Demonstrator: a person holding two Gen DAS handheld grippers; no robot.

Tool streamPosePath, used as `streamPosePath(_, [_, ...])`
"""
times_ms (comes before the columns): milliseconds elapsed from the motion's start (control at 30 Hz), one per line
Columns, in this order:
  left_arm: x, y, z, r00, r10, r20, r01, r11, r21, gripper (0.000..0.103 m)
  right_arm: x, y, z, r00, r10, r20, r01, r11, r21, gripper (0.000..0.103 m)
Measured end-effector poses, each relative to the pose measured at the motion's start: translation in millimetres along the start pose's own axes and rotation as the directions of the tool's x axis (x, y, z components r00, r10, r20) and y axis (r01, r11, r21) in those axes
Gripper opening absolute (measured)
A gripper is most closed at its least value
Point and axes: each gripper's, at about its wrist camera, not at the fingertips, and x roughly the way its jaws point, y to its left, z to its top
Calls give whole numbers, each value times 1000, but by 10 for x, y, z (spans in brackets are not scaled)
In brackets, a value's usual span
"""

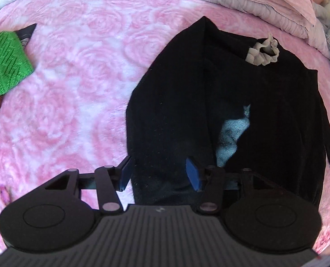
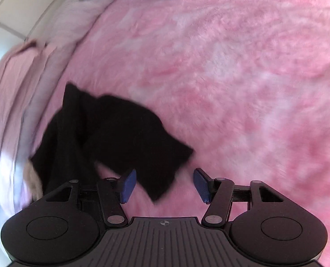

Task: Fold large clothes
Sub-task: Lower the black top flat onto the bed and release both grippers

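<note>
The left gripper [image 1: 160, 173], fingers [image 1: 192, 173] apart, hangs over a black garment [image 1: 265, 84] on a pink blanket [image 1: 80, 77].

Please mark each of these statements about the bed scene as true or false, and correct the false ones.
1. The black garment lies on a pink blanket. True.
2. The left gripper is clamped shut on the garment. False: its jaws stand apart, with black cloth below the gap and no pad pressing on it.
3. A green knitted item lies at the left edge of the left wrist view. True.
4. The right gripper holds a sleeve of the garment. False: its jaws are open and a corner of the black cloth only lies between them.
5. The pale ruffled cuff rests on the black garment. True.
</note>
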Motion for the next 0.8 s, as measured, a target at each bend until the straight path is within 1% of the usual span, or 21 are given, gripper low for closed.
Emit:
streamPosePath(33, [11,-30,9,1000,0,5,0,1000,13,49,61,66,51,999,-24,-22,23,999,-38,1])
streamPosePath(67, [17,-52,13,1000,1,10,-1,1000,26,49,91,132,106,999,-43,-24,41,996,-80,1])
streamPosePath(100, [18,-78,19,1000,1,14,-1,999,37,49,40,210,167,999,-47,8,47,988,-146,1])
streamPosePath(133, [21,-99,27,1000,-1,18,0,999,48,49,-67,289,255,996,-68,63,80,973,-217,1])
streamPosePath(200, [3,-151,32,1000,-5,28,3,998,65,49,-325,366,491,976,-97,193,156,934,-321,0])
streamPosePath(233, [-22,-176,32,999,-10,35,7,997,77,49,-469,395,630,956,-123,266,218,905,-365,0])
streamPosePath(267, [-52,-199,31,999,-20,43,16,996,89,49,-602,421,778,928,-143,343,286,865,-413,0])
streamPosePath(300, [-73,-215,29,999,-26,47,21,994,104,49,-708,436,922,895,-167,414,360,819,-447,1])
streamPosePath(367, [-91,-252,16,998,-33,49,27,991,133,49,-841,451,1217,828,-195,525,484,721,-495,1])
streamPosePath(400, [-90,-266,5,998,-40,46,33,989,143,51,-879,440,1375,801,-203,563,526,689,-499,1])
streamPosePath(433, [-78,-278,-2,998,-47,43,40,988,149,52,-884,420,1516,783,-218,583,555,668,-495,1])
streamPosePath(500, [-40,-309,-42,997,-62,34,56,986,154,59,-838,366,1736,745,-283,604,619,632,-467,2])
streamPosePath(567, [21,-352,-93,998,-63,25,57,984,170,60,-713,292,1804,654,-381,653,729,546,-412,2])
streamPosePath(600, [50,-383,-123,998,-61,16,57,983,177,61,-650,226,1843,663,-427,615,731,547,-409,7])
streamPosePath(633, [79,-415,-153,998,-61,4,60,981,183,62,-609,133,1878,704,-471,531,700,588,-405,10])
streamPosePath(667, [100,-449,-188,998,-68,-6,68,980,187,65,-600,28,1855,739,-492,460,665,643,-381,17])
streamPosePath(700, [113,-484,-224,997,-75,-12,76,978,194,67,-636,-63,1759,770,-472,430,623,701,-346,20])
streamPosePath(733, [125,-525,-265,997,-79,-18,81,976,203,68,-688,-135,1616,800,-435,414,576,750,-325,21])
streamPosePath(767, [136,-564,-309,997,-81,-21,83,974,212,71,-707,-205,1436,827,-408,386,534,783,-318,24])
streamPosePath(800, [148,-606,-358,996,-80,-25,83,971,224,71,-709,-252,1249,850,-397,345,504,802,-320,26])
